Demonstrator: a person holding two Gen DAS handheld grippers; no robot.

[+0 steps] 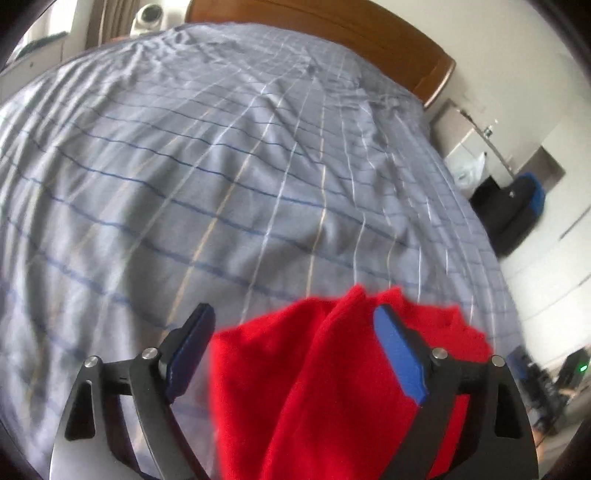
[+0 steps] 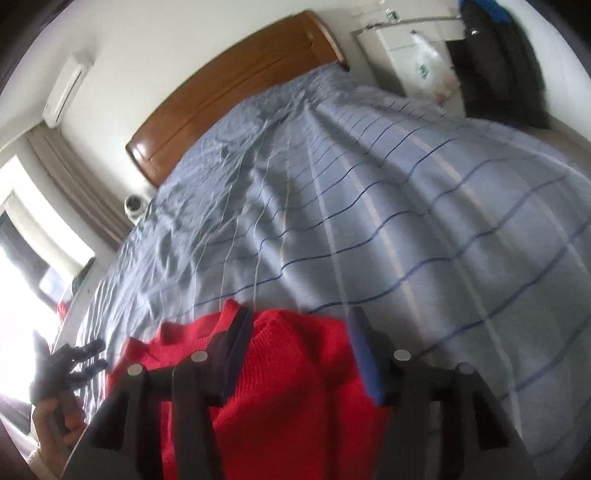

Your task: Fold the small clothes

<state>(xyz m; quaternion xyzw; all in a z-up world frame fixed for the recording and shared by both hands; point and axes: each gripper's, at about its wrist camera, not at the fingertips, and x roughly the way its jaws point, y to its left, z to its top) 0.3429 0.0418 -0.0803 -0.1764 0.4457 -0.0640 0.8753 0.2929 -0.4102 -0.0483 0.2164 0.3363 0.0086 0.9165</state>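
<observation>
A red knit sweater (image 1: 303, 376) lies bunched at the near edge of the bed. In the left wrist view my left gripper (image 1: 295, 332) is open, its jaws wide apart, with the red cloth between the fingers and draped against the right blue pad (image 1: 399, 354). In the right wrist view the same sweater (image 2: 295, 376) fills the gap of my right gripper (image 2: 301, 332), which is also open with the cloth lying between its fingers. The left gripper and the hand holding it show at the lower left of the right wrist view (image 2: 66, 365).
The bed is covered with a grey-blue plaid sheet (image 1: 221, 166) and has a wooden headboard (image 1: 332, 26). A white cabinet and a dark bag (image 1: 517, 206) stand beyond the bed's right side. A window with curtains (image 2: 37, 221) is on the left.
</observation>
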